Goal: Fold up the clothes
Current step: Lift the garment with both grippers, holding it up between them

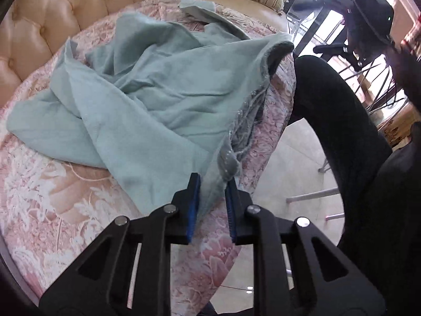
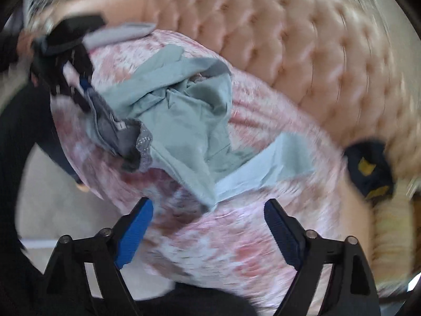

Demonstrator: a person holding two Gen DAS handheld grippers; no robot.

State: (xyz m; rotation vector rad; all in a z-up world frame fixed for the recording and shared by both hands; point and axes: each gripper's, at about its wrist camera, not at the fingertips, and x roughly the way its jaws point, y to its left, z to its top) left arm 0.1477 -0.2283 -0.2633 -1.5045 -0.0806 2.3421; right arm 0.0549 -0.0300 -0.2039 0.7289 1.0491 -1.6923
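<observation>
Pink floral sofa cover (image 1: 52,210) carries my crumpled pale-green cloth garment (image 1: 147,100); left tongs (image 1: 211,205) pinch its hem at six o'clock, right tongs (image 2: 208,233) gape wide, empty.

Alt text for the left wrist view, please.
The left gripper is shut on the edge of a crumpled pale green garment, which lies on a pink floral cover over a tufted sofa. The person's dark-clothed leg is at right.

The left gripper (image 1: 213,184) sits low at centre frame, jaws narrowed on a fold of pale cloth (image 1: 147,110); the right gripper (image 2: 208,210) — bottom of its frame — stands spread wide, gripping nothing.
</observation>
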